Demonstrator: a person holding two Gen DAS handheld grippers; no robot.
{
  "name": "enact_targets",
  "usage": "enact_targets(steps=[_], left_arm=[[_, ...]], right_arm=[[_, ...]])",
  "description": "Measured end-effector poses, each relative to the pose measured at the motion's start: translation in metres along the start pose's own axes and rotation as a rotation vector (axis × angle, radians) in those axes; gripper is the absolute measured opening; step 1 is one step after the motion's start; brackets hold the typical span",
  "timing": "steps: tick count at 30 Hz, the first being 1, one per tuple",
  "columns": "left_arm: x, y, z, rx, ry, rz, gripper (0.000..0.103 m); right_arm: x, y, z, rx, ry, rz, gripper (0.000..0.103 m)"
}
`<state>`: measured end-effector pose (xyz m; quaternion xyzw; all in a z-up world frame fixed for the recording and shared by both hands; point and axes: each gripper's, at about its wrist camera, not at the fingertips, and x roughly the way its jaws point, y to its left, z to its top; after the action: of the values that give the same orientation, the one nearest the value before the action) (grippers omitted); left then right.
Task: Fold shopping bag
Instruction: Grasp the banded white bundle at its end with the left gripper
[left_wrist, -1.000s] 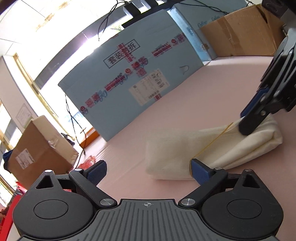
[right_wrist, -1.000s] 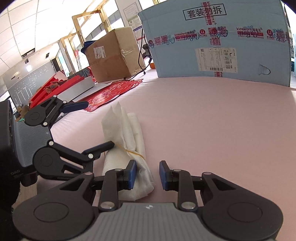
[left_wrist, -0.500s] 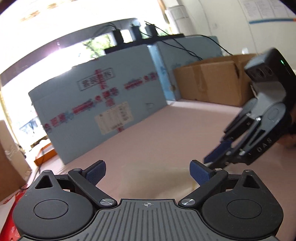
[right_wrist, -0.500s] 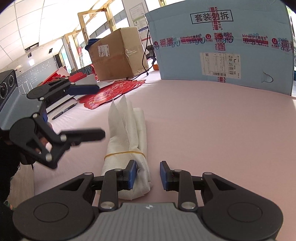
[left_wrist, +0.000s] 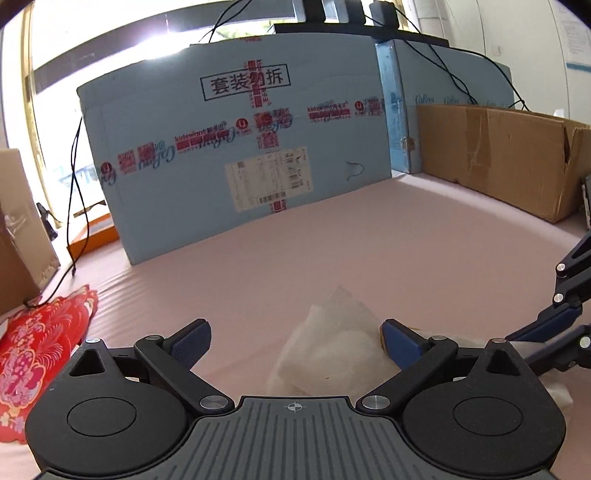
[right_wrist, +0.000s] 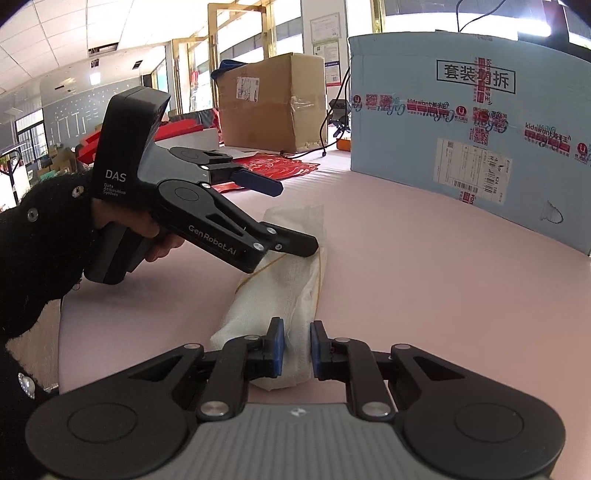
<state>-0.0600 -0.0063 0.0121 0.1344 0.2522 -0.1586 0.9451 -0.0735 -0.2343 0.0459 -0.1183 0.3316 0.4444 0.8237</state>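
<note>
Right gripper: my jaws are closing around the near end of the folded bag; the blue pads sit at its two sides, whether they press yet I cannot tell.
Left gripper: my jaws stand wide open, gripping nothing; in the right wrist view the lower finger rests on the bag's middle, at the rubber band.
Shopping bag: white, folded into a long bundle, lying flat on the pink table between both tools.
Hand: black fuzzy sleeve, holding my left tool.
Background: blue carton behind, brown box to its right, red paper-cut at the left edge.
</note>
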Motion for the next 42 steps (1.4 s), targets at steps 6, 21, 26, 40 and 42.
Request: enact_targets(steps=[6, 21, 26, 40, 42], left_arm=[[-0.029, -0.029, -0.010, 0.111, 0.003, -0.096, 0.100], [-0.030, 0.002, -0.004, -0.293, -0.075, 0.034, 0.100], [-0.019, 0.017, -0.010, -0.462, -0.051, 0.031, 0.100], [-0.026, 0.013, -0.032, -0.679, -0.037, -0.011, 0.100], [-0.031, 0.008, -0.035, -0.689, -0.043, 0.000, 0.100]], right_arm=[[0.000, -0.012, 0.002, 0.082, 0.006, 0.039, 0.019], [-0.012, -0.028, 0.012, 0.093, -0.062, -0.057, 0.045], [-0.011, -0.024, 0.009, 0.113, -0.016, 0.077, 0.070], [-0.005, -0.017, 0.006, -0.056, 0.060, -0.188, 0.078], [-0.007, -0.022, 0.003, 0.012, 0.060, -0.164, 0.077]])
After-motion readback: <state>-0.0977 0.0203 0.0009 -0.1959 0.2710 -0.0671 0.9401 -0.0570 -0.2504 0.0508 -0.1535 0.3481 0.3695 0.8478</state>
